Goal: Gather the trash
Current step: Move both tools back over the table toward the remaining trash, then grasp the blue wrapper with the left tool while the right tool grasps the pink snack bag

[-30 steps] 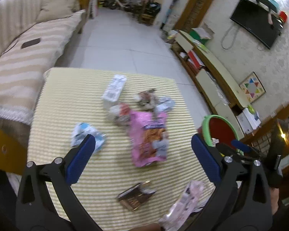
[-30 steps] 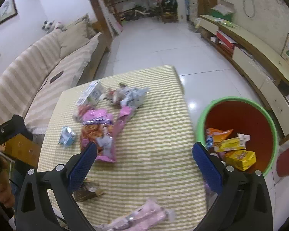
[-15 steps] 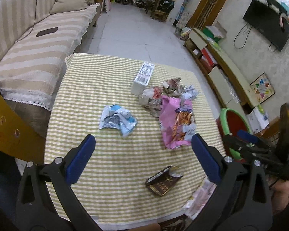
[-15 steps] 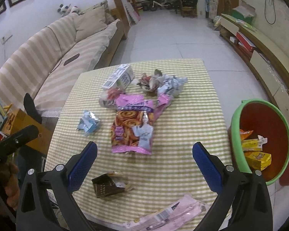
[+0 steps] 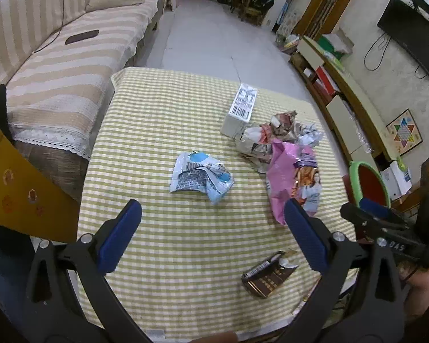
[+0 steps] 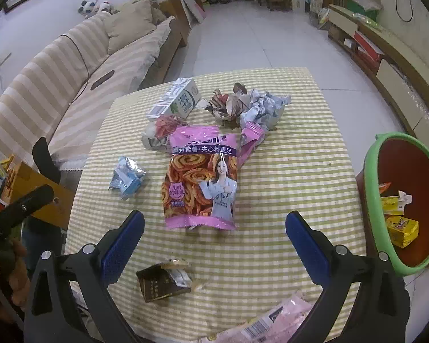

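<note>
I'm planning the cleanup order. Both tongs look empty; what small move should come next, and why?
Probably lower the open right tongs onto the pink snack bag: it lies flat just ahead of them, and the bin beside the table already holds wrappers.

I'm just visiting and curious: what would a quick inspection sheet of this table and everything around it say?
Surface: table under a yellow-checked cloth.
Job's things: pink snack bag, blue-white wrapper, brown packet, white carton, crumpled papers, pale pink wrapper at the near edge; bin already holds yellow packs.
Clutter: nothing seen.
Grippers: left gripper and right gripper open, empty, above the table.
Cables: cord on the sofa.
Surroundings: TV, low shelf unit.
</note>
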Action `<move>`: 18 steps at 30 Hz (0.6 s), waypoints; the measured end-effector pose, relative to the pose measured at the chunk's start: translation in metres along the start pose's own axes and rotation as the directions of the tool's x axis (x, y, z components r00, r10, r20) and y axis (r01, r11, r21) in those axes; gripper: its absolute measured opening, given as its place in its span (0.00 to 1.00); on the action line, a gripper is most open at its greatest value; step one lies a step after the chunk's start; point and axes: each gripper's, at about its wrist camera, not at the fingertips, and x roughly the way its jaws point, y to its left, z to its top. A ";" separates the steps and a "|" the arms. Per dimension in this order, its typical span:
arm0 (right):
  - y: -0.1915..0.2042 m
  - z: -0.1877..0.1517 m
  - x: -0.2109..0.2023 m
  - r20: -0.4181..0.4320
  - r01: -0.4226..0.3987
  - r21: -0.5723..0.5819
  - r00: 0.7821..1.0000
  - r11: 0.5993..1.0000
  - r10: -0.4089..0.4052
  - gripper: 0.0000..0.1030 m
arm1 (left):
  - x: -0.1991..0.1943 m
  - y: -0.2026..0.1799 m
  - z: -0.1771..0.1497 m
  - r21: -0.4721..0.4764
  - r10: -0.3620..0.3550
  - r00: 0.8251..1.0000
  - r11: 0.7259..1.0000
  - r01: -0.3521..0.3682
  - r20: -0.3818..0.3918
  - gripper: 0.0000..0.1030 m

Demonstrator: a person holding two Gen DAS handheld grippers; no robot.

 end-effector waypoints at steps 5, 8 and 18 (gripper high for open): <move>-0.002 0.005 0.019 -0.025 -0.002 0.001 1.000 1.000 0.002 0.93 | 0.031 0.000 0.006 0.004 0.005 0.999 1.000 -0.005 -0.043 0.95; -0.002 0.009 0.032 -0.044 -0.009 0.003 0.999 1.000 0.009 0.93 | 0.047 0.000 0.011 0.006 0.021 0.998 1.000 -0.021 -0.059 0.95; -0.011 0.021 0.080 -0.106 -0.032 0.010 0.994 0.999 0.032 0.86 | 0.116 0.005 0.018 0.064 0.114 0.983 0.992 -0.106 -0.145 0.95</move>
